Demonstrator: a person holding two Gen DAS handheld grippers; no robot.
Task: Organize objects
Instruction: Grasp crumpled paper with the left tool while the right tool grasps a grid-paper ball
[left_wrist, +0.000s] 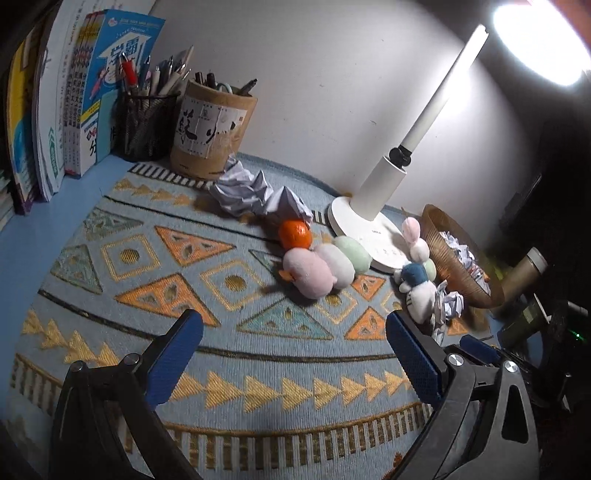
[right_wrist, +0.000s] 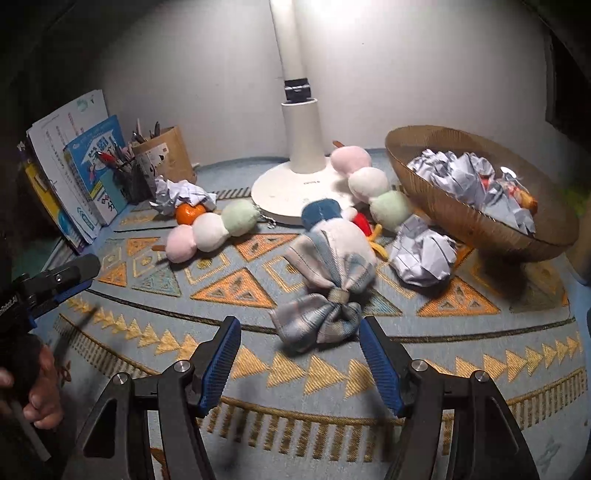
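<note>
- Lamplit desk (right_wrist: 480, 369) under a patterned mat, white wall behind.
- Right gripper (right_wrist: 299, 360): fingers half open, empty, just short of the bow-tied plush rabbit (right_wrist: 325, 266).
- Left gripper (left_wrist: 295, 354): fingers wide apart, empty.
- Basket (right_wrist: 461, 218) already holds crumpled paper.
- Left outside, judging by this: paper ball (right_wrist: 421, 258) beside the basket, dango plushes (right_wrist: 210, 230), orange (right_wrist: 189, 213) farther off.

My desk (left_wrist: 26, 236) is blue, covered by a patterned mat (right_wrist: 258, 354). On the mat sit the lamp (right_wrist: 291, 192), a basket (right_wrist: 461, 218) (full of crumpled paper), two dango plushies (right_wrist: 210, 229), a rabbit toy (right_wrist: 328, 254), an orange (right_wrist: 189, 213) and paper balls (right_wrist: 421, 254). Books (left_wrist: 55, 110) and pen cups (left_wrist: 146, 122) stand at the mat's far edge.
</note>
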